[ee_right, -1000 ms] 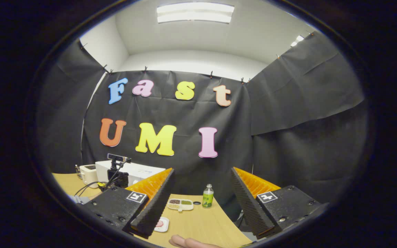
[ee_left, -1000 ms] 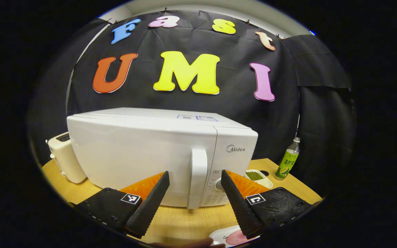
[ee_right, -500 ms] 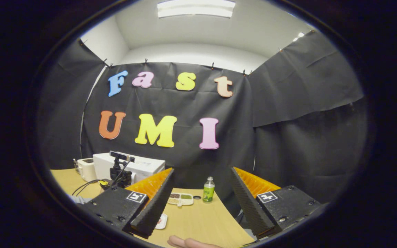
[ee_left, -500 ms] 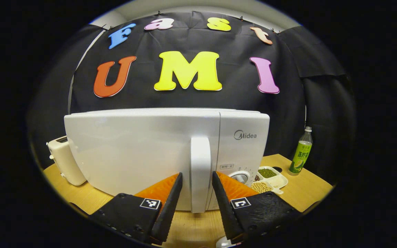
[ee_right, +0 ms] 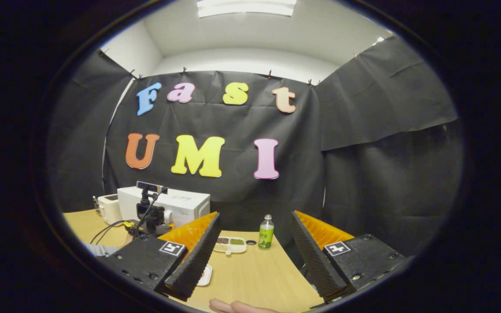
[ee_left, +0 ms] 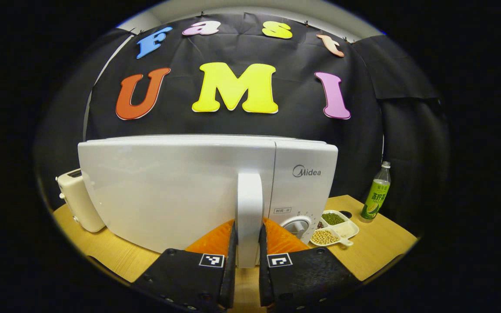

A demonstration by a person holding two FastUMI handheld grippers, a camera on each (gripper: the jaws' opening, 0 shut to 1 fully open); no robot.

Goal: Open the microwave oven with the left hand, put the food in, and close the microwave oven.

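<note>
Gripping step: left gripper [ee_left: 246, 261] clenched on the door handle [ee_left: 249, 204], one finger on each side, at 6 o'clock in the left gripper view.
Right gripper [ee_right: 252, 256]: fingers spread wide, grasping nothing, above the table [ee_right: 255, 278].
Food plate [ee_right: 205, 274]: at 7 o'clock in the right gripper view, partly hidden by a finger.
Microwave oven [ee_left: 181, 187]: door closed, on the table behind the handle.
Divided dish [ee_left: 335, 228]: at 4 o'clock beside the oven; bottle [ee_left: 375, 191] beyond it.
Risk: the smooth handle may slip from the fingers if pulled off-axis; a hard pull could drag the whole oven forward.

Plate [ee_right: 205, 274] mostly hidden behind right tool's finger (food unseen).
</note>
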